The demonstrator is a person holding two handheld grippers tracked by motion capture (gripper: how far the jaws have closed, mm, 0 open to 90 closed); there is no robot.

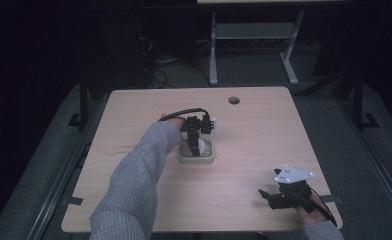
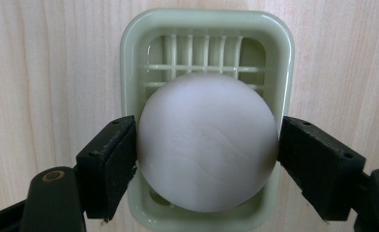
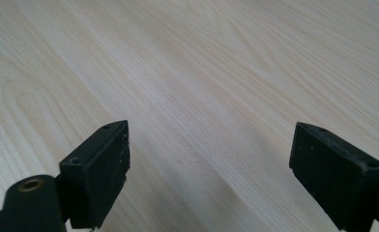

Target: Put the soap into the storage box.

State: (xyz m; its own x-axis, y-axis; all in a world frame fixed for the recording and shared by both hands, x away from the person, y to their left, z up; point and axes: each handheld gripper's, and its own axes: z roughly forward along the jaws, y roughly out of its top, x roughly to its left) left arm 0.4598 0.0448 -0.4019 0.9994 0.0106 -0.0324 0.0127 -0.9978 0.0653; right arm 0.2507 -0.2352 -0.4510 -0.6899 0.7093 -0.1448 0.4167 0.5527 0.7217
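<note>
Nearest the lens: left tongs (image 2: 207, 159) clamped on a white ball (image 2: 208, 142), one jaw pressed against each flank. Held directly over a pale green slotted tray (image 2: 129, 58), low and close, whether touching its grid impossible to tell; probably for setting in or lifting out. Tray around mid-desk (image 1: 254, 125). Near the front right corner, right tongs (image 3: 209, 174) spread wide, empty, parked clear above bare wood.
</note>
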